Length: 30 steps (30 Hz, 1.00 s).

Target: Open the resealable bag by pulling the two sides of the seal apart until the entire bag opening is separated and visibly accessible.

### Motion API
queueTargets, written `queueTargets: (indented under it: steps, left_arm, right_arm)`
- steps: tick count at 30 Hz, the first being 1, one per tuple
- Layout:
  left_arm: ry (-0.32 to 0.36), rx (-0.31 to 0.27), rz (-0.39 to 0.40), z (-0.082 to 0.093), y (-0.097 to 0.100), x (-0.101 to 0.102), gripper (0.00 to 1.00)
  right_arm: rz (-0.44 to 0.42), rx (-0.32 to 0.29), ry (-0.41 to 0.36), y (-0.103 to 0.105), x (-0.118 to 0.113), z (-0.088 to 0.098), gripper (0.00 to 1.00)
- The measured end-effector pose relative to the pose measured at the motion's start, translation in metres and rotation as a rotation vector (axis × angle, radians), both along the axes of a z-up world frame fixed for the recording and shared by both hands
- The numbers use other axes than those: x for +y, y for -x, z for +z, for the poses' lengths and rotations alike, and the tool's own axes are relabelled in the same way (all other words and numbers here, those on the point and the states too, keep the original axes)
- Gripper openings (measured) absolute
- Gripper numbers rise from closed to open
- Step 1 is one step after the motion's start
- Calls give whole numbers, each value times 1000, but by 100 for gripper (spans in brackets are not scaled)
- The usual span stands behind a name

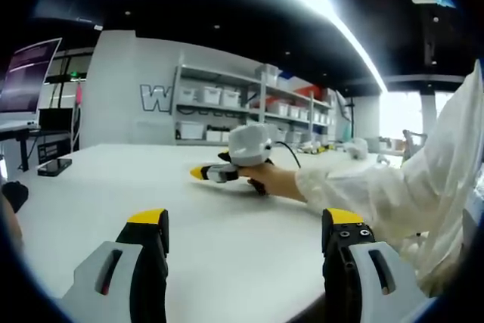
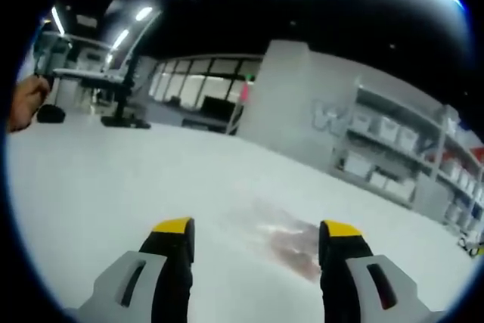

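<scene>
The work surface is a broad white table (image 1: 113, 187) in an open workshop, with white shelving holding storage bins (image 1: 227, 111) along the far grey wall. In the left gripper view, the left gripper (image 1: 246, 232) hangs above the near edge of the table with its two yellow-tipped black jaws set wide apart and nothing between them. Farther in, toward the middle of the table, the right gripper (image 1: 203, 173) rests low on the surface, held by a hand (image 1: 265, 179) in a white sleeve (image 1: 408, 187); from this angle its jaw state cannot be read. In the right gripper view, the right gripper (image 2: 257, 236) shows its own jaws spread apart and empty, just over the table top. The task item, a clear resealable plastic bag with faint reddish contents (image 2: 283, 243), lies flat on the table directly ahead of those jaws, blurred and hard to outline; its seal edge cannot be located with certainty. The step in hand appears to be the approach, with no grasp made. To perform it well, bring each gripper to one side of the seal, clamp only a single film layer on each side near the middle of the opening, and pull steadily in opposite directions. A dark flat device (image 1: 54, 166) lies near the table's far left edge, well apart.
</scene>
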<state>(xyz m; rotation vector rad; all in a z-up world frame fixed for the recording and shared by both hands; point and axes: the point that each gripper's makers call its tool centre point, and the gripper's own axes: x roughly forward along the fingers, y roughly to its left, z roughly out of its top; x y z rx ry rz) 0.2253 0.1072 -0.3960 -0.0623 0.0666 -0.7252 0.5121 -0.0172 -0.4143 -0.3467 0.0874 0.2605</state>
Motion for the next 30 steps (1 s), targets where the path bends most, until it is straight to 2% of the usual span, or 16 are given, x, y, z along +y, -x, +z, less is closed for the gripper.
queueTargets:
  steps: [11,22,30]
  left_arm:
    - [-2,3,-6,-3,-1,-1,81]
    - [3,4,-8,-4,-2,1,81]
    - [16,5,-3,-2,-4,5,81]
  right_arm:
    - [-29,13,0,-5,-5,-2,65]
    - [-40,23,25,-7,-3,-3,64]
    - [-42,29,30,-16,0,-2,61]
